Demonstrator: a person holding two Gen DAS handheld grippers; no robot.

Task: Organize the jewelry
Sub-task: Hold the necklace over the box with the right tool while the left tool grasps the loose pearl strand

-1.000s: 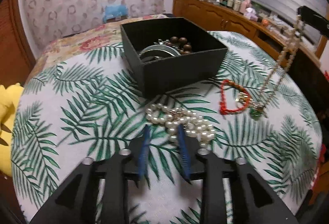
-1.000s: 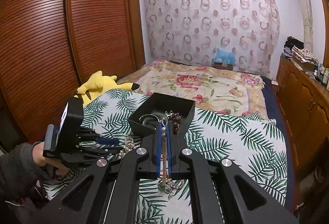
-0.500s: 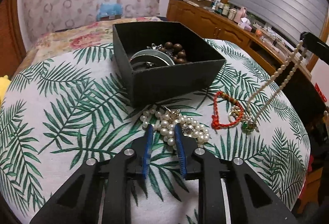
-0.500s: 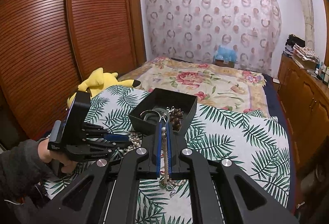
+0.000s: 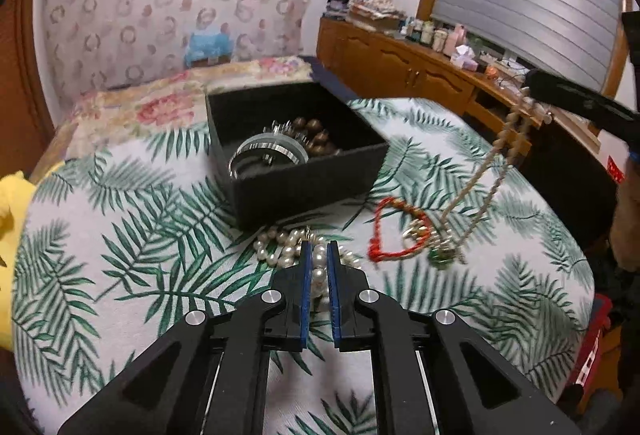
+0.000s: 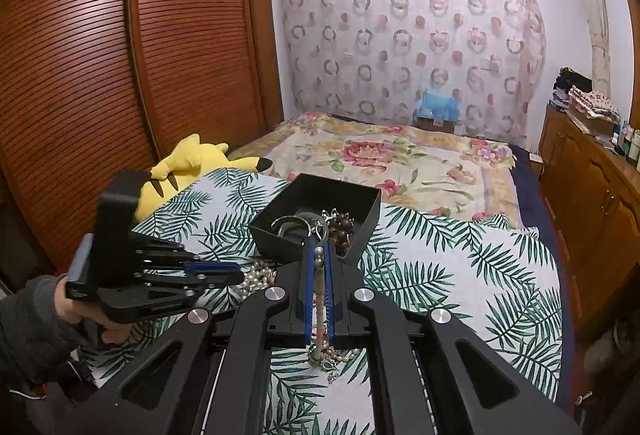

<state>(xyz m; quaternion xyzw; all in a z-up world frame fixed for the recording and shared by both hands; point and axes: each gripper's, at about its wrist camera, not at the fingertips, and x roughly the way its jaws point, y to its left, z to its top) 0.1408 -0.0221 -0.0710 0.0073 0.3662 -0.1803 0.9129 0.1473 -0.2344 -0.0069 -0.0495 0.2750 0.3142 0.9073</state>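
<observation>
A black open box (image 5: 304,171) holding brown beads and a silver bangle sits on the palm-leaf cloth; it also shows in the right wrist view (image 6: 320,219). My left gripper (image 5: 319,255) is shut on a white pearl strand (image 5: 280,247) lying in front of the box. My right gripper (image 6: 319,255) is shut on a beaded necklace (image 6: 319,299), which hangs from its jaws (image 5: 500,163) with a green pendant (image 5: 440,255) touching the cloth. A red cord bracelet (image 5: 396,231) lies beside the pendant.
A yellow plush toy (image 6: 188,163) lies at the table's left edge. A floral bedspread (image 6: 400,159) lies beyond the box. A wooden dresser (image 5: 420,75) with bottles stands to the right. Wooden wardrobe doors (image 6: 120,75) stand on the left.
My left gripper has moved forward onto the white pearls and closed on them. My right gripper has lifted the beaded necklace a little higher.
</observation>
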